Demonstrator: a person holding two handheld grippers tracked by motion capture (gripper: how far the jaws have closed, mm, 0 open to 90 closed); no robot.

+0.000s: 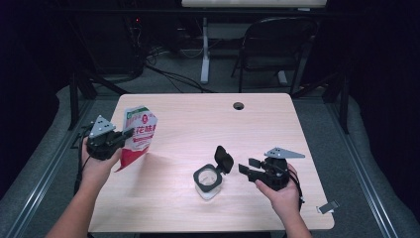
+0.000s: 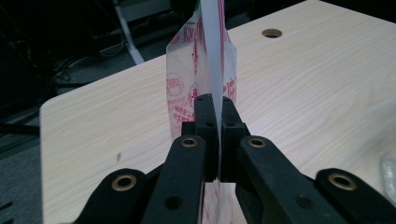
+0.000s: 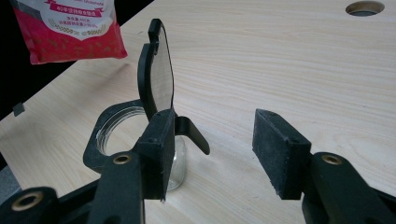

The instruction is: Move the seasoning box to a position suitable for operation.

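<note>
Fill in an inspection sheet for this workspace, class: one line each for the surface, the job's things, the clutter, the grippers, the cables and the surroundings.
Surface: light wooden table with a round hole near its far edge.
Job's things: red and white pouch held up above the table's left side; clear jar standing with its black hinged lid flipped open.
Clutter: nothing seen.
Grippers: left gripper shut on the pouch's edge; right gripper open, beside the jar.
Cables: one trails from each gripper; more lie on the floor beyond the table.
Surroundings: dark room, black chair, white stand leg.
</note>
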